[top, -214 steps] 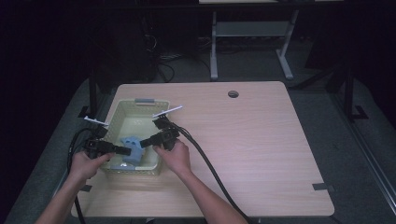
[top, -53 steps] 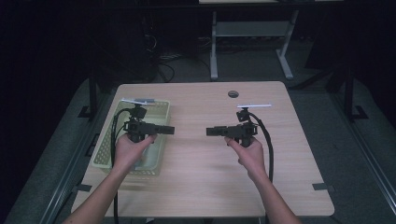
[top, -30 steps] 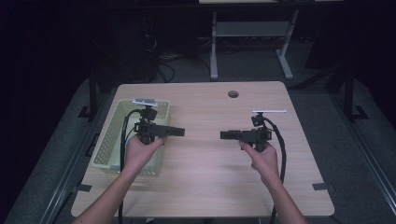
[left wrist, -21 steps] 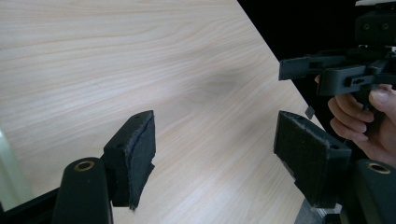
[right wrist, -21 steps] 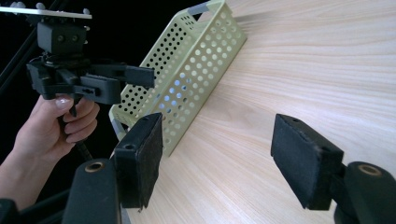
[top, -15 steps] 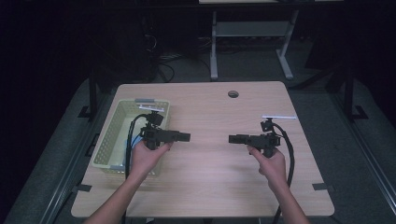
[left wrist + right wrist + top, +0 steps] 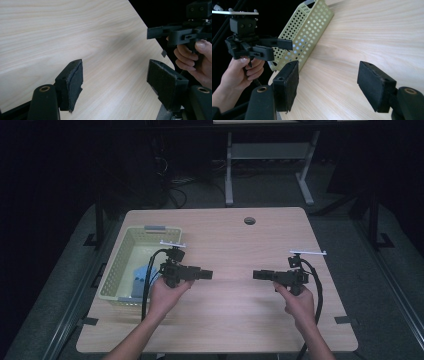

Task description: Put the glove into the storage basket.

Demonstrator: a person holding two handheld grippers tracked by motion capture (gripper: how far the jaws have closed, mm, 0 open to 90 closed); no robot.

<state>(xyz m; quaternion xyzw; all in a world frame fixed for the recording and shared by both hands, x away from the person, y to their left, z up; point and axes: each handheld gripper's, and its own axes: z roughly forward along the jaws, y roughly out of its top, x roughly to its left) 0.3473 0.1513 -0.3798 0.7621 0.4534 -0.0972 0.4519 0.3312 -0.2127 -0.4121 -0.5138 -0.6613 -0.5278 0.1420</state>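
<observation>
High view: left gripper [image 7: 207, 274] fingers apart, empty | right gripper [image 7: 258, 274] fingers apart, empty, facing it over bare surface [image 7: 235, 320] | blue object [image 7: 140, 277] in green basket [image 7: 120, 262], surface's left.

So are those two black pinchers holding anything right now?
No, nothing. The left gripper and the right gripper both have open, empty jaws, with just bare table between them. The blue thing lies in the basket.

basket [image 7: 122, 251] on table's [image 7: 240, 325] left; grippers face each other.
</observation>
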